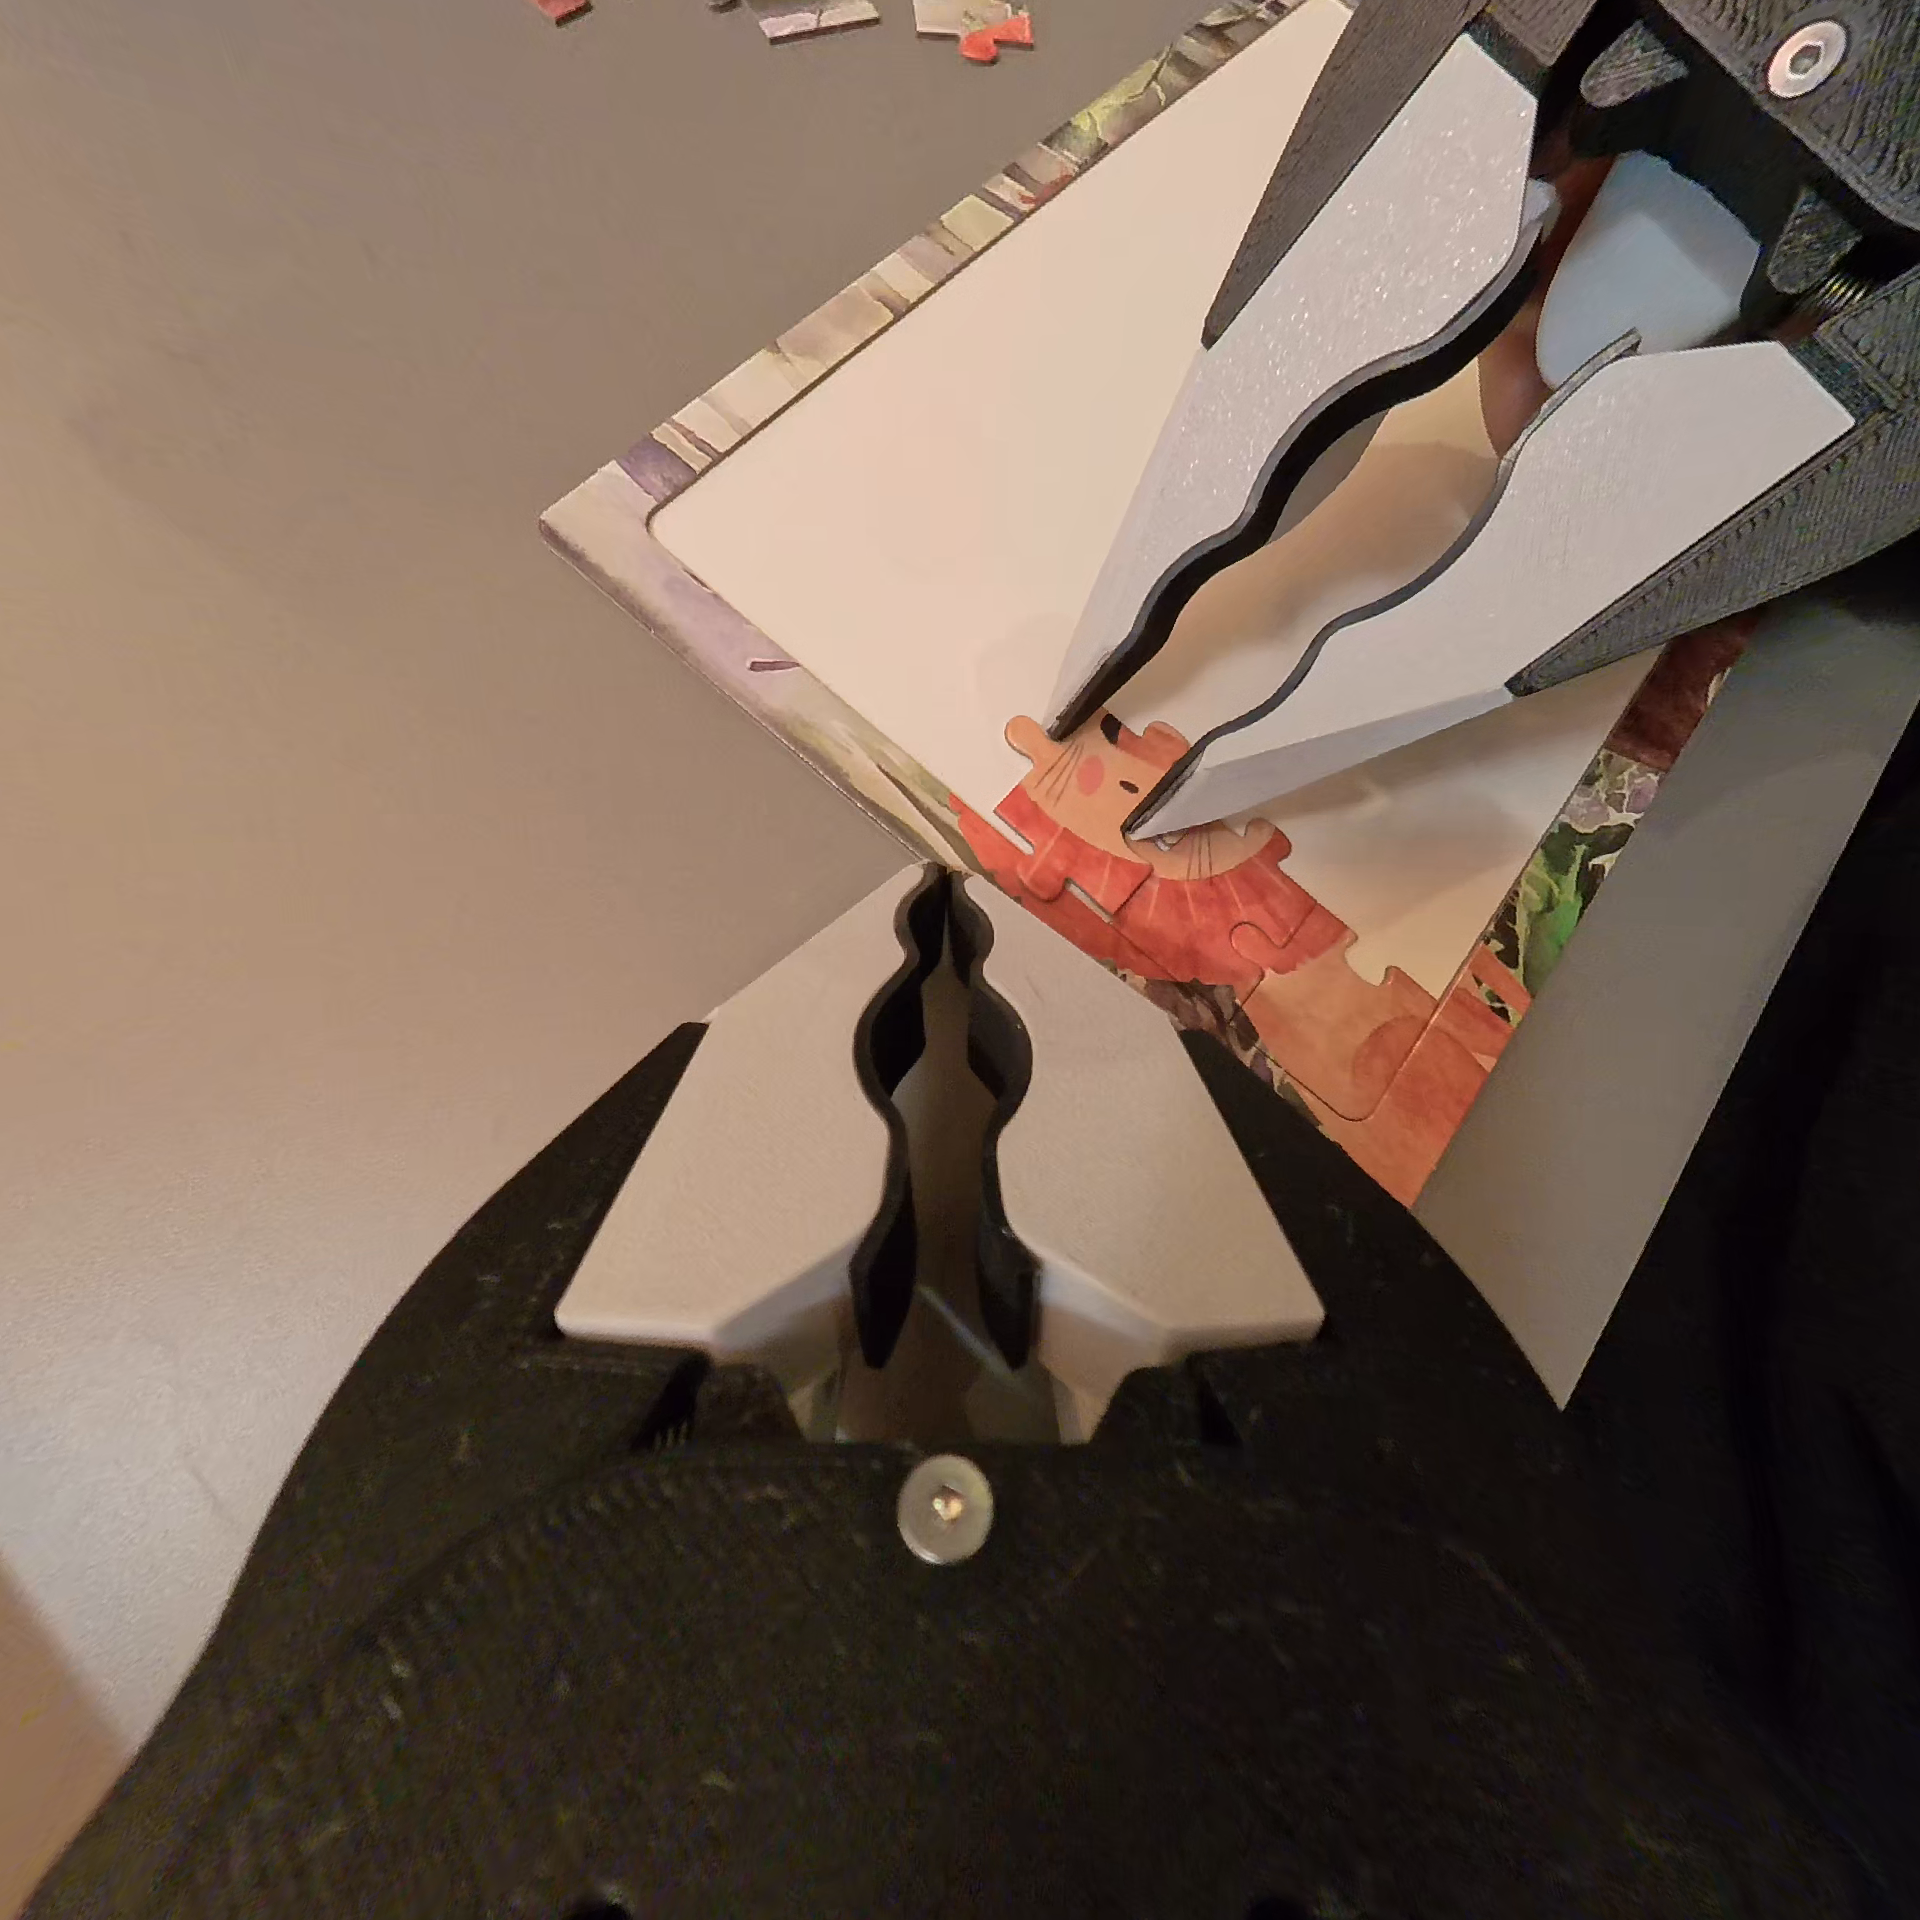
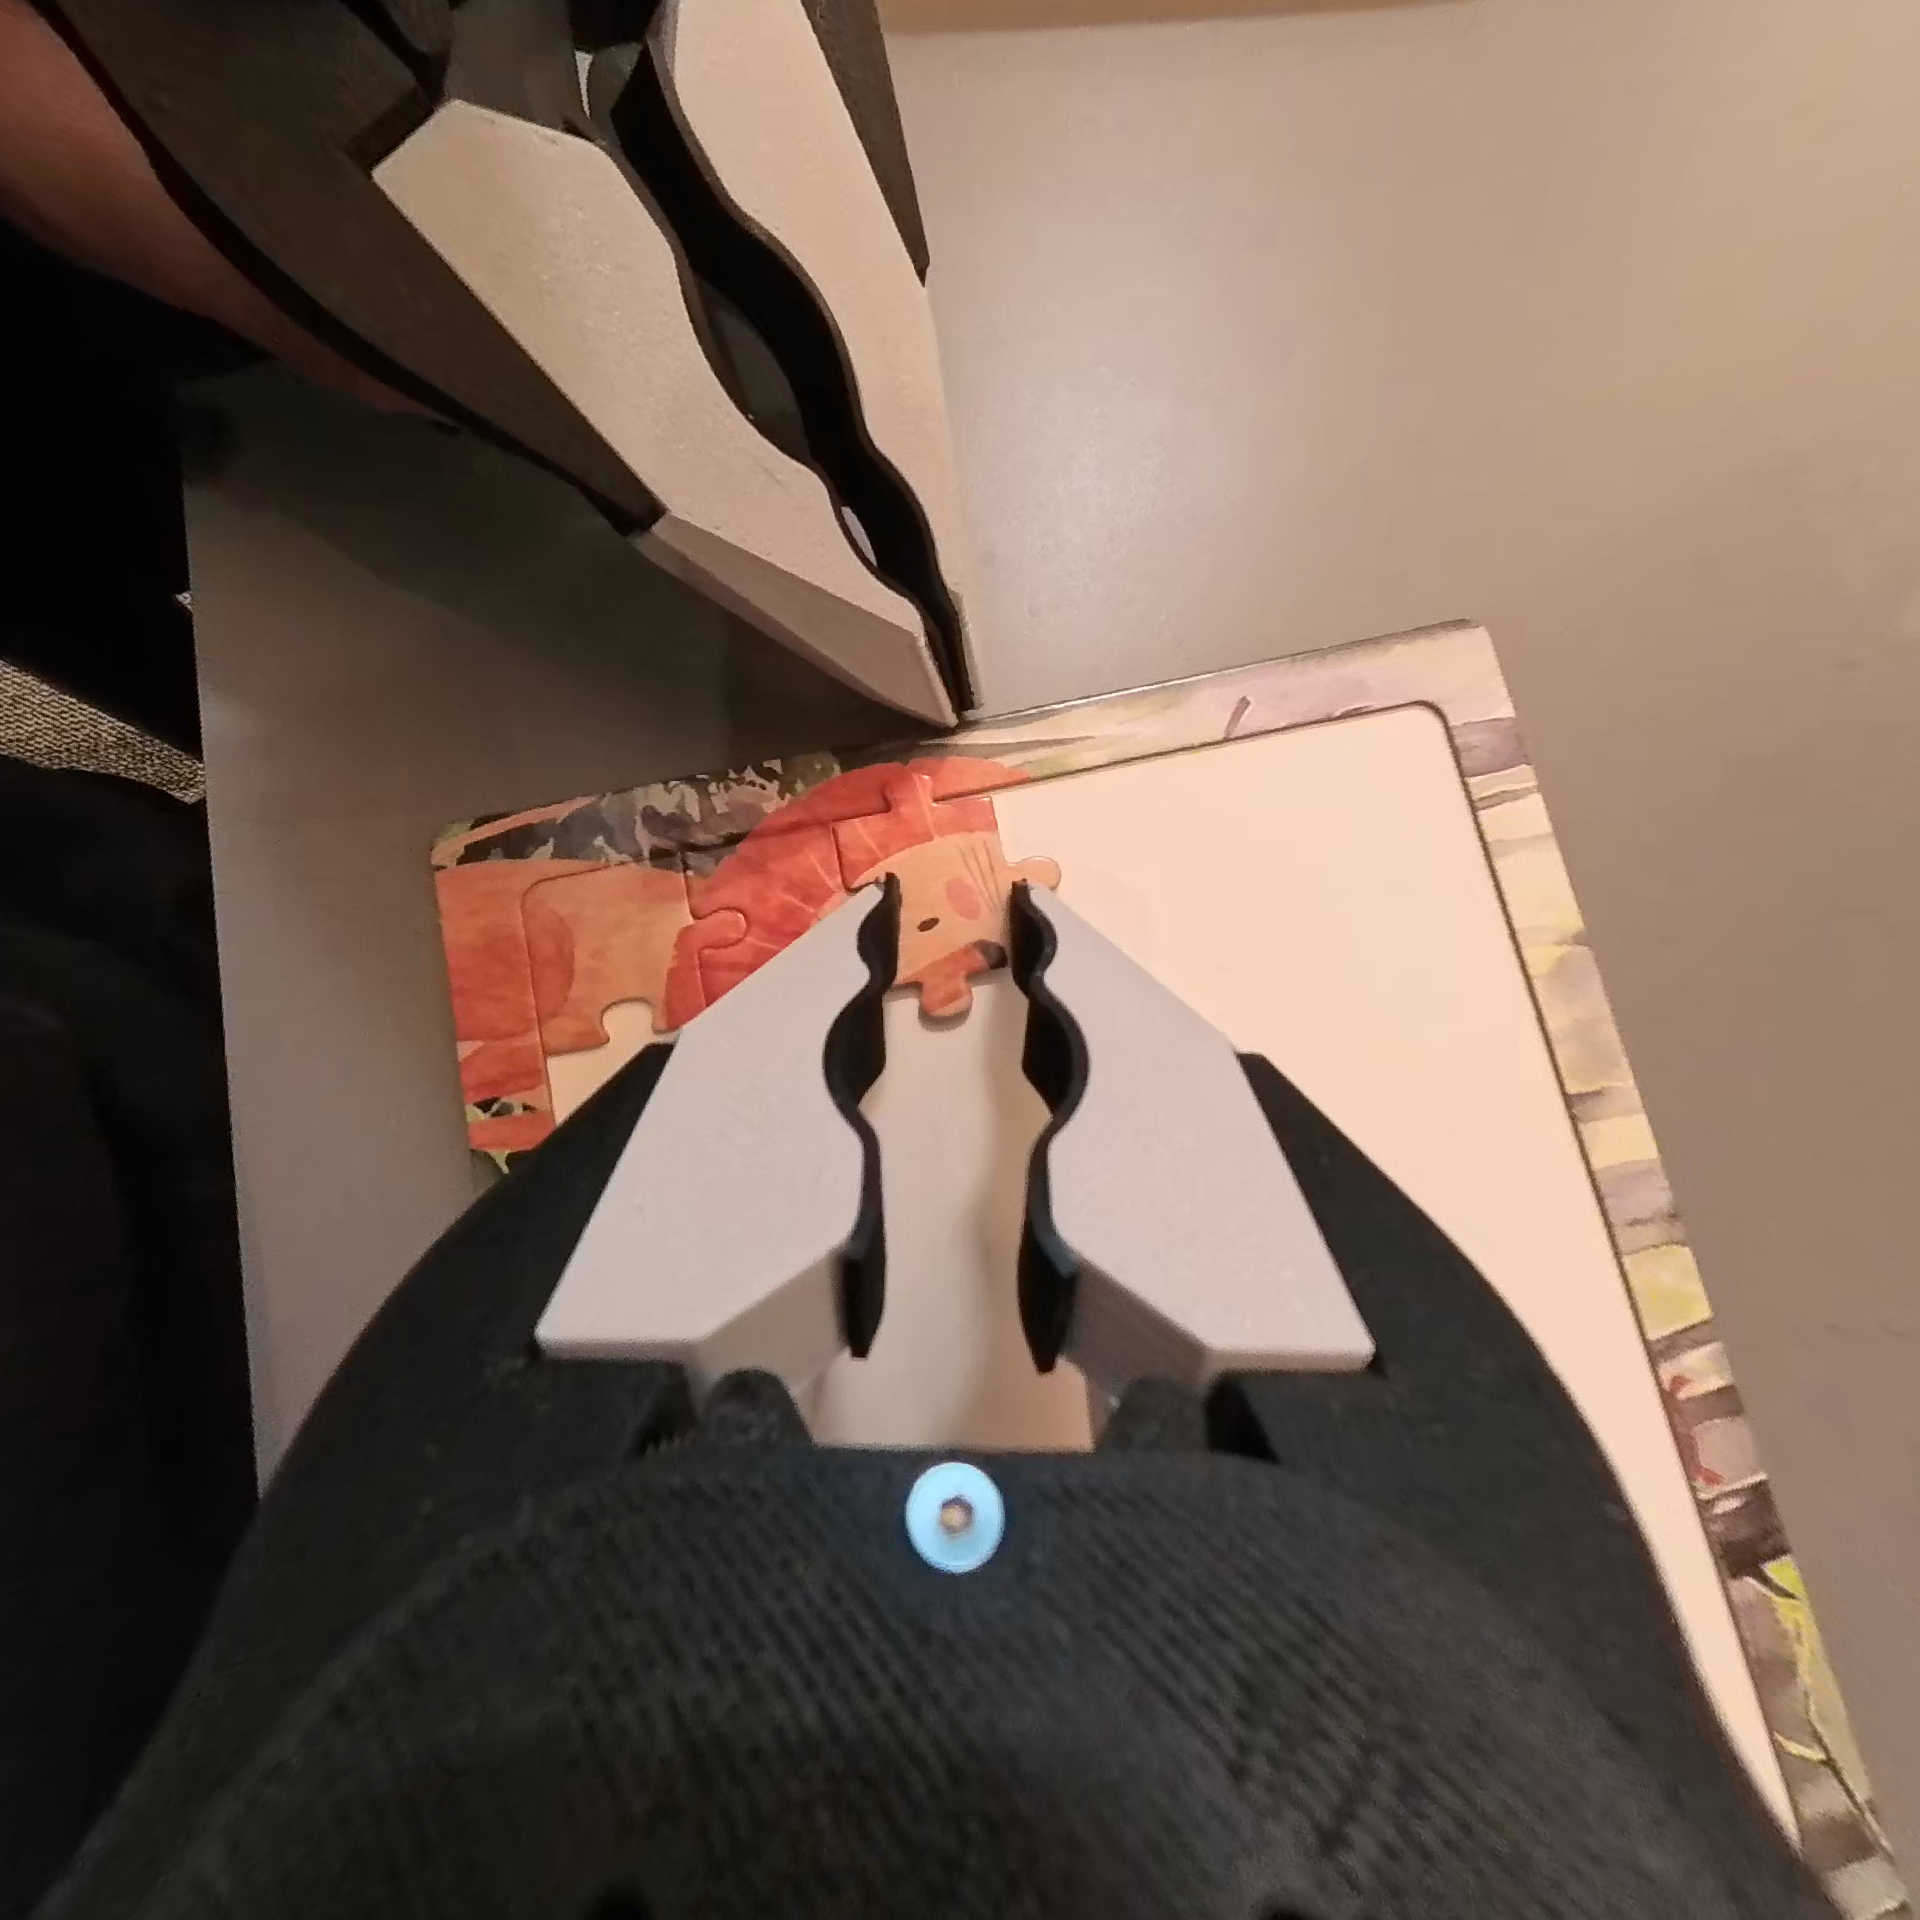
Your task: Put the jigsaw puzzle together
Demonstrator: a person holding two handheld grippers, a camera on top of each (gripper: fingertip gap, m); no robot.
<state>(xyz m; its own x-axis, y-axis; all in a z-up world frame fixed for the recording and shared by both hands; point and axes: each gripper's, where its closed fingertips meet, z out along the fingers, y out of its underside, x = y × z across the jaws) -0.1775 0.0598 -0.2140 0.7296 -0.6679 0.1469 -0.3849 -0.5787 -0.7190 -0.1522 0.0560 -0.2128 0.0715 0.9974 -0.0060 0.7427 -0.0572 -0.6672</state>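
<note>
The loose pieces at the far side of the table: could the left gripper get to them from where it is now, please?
Probably yes. The left gripper is shut and empty at the puzzle board's edge, and bare table lies between it and the loose pieces. The right gripper stays over the board, off that path.

My puzzle tray (image 2: 1496,790) lies on the table (image 2: 1455,364); joined pieces (image 2: 623,914) fill one corner of it, and loose pieces (image 1: 977,26) lie beyond on the table.

Matt cardboard puzzle tray (image 1: 894,499), smooth grey table (image 1: 312,468) (faint sheen), ridged plastic tongs (image 2: 954,885)
</note>
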